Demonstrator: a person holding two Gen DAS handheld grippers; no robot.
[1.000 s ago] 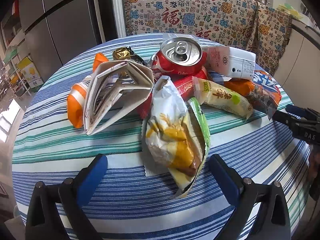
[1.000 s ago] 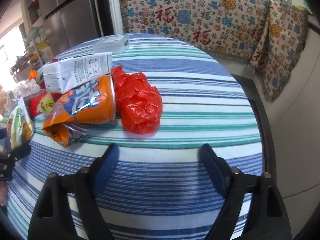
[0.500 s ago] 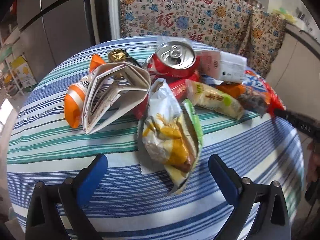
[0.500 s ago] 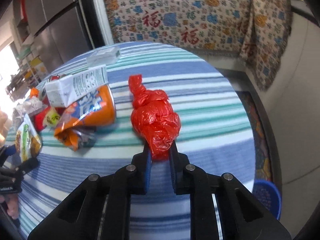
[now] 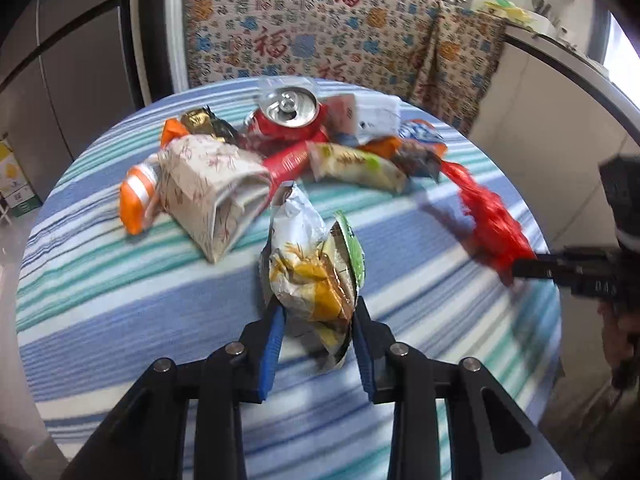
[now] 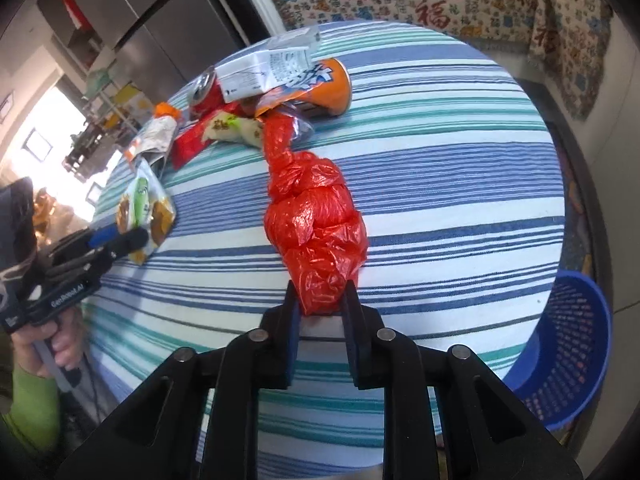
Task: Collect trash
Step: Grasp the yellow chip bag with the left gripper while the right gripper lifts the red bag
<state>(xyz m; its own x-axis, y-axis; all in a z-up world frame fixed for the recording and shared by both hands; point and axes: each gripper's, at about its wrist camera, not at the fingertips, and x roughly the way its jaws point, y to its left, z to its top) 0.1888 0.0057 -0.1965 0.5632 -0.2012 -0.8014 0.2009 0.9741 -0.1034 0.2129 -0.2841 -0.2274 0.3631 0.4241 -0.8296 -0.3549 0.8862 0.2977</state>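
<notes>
My left gripper (image 5: 316,308) has a crumpled yellow and green snack bag (image 5: 312,276) between its blue pads, which press on its lower end while the jaws are closing. In the right wrist view this snack bag (image 6: 144,208) shows at the far left with the left gripper (image 6: 120,240) on it. My right gripper (image 6: 320,296) pinches the near end of a red plastic bag (image 6: 316,216), and its jaws are opening slightly. The bag stretches back toward the trash pile. The left wrist view shows the red plastic bag (image 5: 488,220) blurred at the right.
On the round striped table (image 5: 120,320) lies a pile: a red can (image 5: 288,114), a folded paper carton (image 5: 208,188), a white carton (image 5: 372,114) and an orange snack bag (image 6: 320,84). A blue basket (image 6: 568,340) stands on the floor by the table's right edge.
My left gripper went from wide open to closed around the snack bag. My right gripper closed on the red bag and pulled it toward the table's near edge, stretching it out.
</notes>
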